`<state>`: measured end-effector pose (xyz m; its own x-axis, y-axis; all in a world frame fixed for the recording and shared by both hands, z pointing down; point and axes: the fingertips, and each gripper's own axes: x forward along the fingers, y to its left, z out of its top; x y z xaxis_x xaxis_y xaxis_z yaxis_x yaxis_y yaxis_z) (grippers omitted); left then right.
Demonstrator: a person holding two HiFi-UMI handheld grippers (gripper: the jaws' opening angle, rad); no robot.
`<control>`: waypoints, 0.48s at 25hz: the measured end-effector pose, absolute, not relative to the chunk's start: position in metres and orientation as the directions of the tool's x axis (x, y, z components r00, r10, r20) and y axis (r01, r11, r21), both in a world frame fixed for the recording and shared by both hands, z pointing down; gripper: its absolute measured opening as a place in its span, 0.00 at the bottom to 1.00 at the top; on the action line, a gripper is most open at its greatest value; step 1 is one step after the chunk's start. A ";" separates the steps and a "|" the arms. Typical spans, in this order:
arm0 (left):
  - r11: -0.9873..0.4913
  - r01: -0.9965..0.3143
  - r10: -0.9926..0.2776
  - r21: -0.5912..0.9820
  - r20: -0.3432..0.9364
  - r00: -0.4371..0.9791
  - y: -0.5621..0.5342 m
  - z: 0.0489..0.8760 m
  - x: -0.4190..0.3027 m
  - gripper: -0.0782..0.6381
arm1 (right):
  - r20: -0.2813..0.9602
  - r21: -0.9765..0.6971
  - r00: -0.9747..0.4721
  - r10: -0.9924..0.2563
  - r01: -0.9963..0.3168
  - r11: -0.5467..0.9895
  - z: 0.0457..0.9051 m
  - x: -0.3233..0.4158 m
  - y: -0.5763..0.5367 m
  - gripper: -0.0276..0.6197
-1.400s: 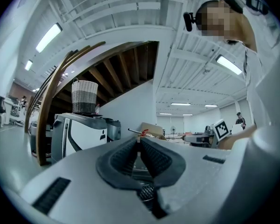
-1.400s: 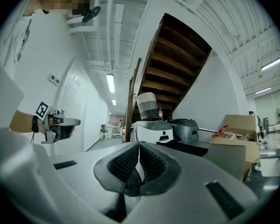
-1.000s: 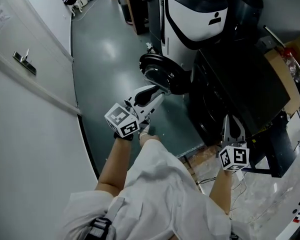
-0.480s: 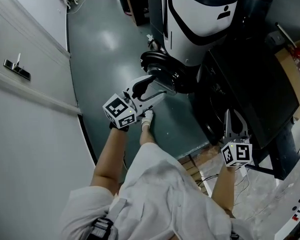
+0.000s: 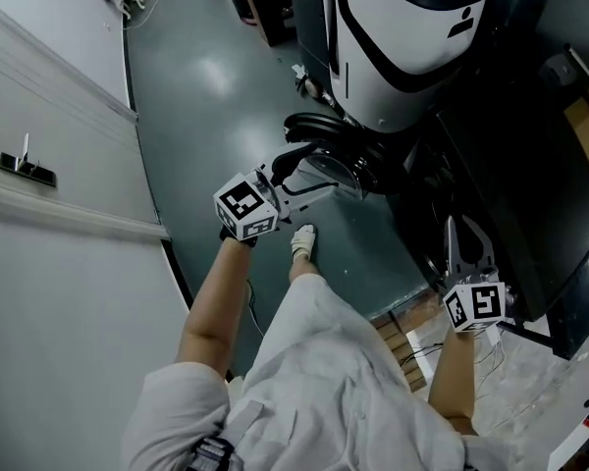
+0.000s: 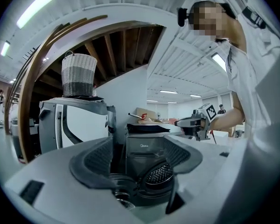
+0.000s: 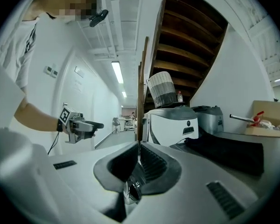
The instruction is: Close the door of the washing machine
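Lining up to shut the washing machine door (image 5: 330,139)
Left gripper (image 5: 309,172): jaws have just spread wide, nothing between them; push the door's outer edge squarely. Right gripper (image 5: 455,232) closed, empty.

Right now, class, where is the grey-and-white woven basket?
The grey-and-white woven basket stands at the left gripper view's upper left, on top of the white-and-black machine, below the brown wooden staircase.
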<state>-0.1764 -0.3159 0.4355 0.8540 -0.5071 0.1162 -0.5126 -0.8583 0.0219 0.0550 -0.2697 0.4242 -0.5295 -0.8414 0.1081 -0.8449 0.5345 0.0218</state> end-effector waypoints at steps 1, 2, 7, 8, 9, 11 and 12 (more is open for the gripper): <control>-0.863 -0.505 -0.498 0.024 0.134 0.857 -0.324 0.443 -0.179 0.57 | 0.120 0.020 -0.534 -0.837 -0.842 0.540 0.427 0.049 -0.275 0.09; -0.868 -0.497 -0.488 0.025 0.152 0.860 -0.334 0.450 -0.182 0.58 | 0.129 0.020 -0.537 -0.834 -0.839 0.544 0.428 0.044 -0.280 0.09; -0.893 -0.448 -0.430 0.029 0.238 0.871 -0.383 0.484 -0.190 0.58 | 0.133 0.005 -0.540 -0.831 -0.838 0.545 0.442 0.025 -0.316 0.09; -0.898 -0.438 -0.417 0.033 0.251 0.874 -0.392 0.491 -0.191 0.58 | 0.135 0.000 -0.538 -0.832 -0.840 0.543 0.446 0.022 -0.322 0.09; -0.903 -0.427 -0.404 0.036 0.264 0.876 -0.401 0.498 -0.191 0.58 | 0.139 -0.003 -0.535 -0.833 -0.842 0.540 0.450 0.019 -0.329 0.09; -0.913 -0.406 -0.378 0.038 0.294 0.878 -0.418 0.513 -0.192 0.59 | 0.150 -0.009 -0.534 -0.832 -0.842 0.539 0.459 0.013 -0.343 0.09; -0.918 -0.395 -0.364 0.040 0.314 0.877 -0.426 0.521 -0.193 0.60 | 0.158 -0.013 -0.534 -0.831 -0.842 0.539 0.464 0.010 -0.349 0.09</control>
<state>-0.1930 -0.4264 0.5215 0.8772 -0.3635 0.3136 -0.3945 -0.9180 0.0395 0.0095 -0.3488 0.4636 -0.5339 -0.8306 0.1580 -0.8422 0.5390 -0.0126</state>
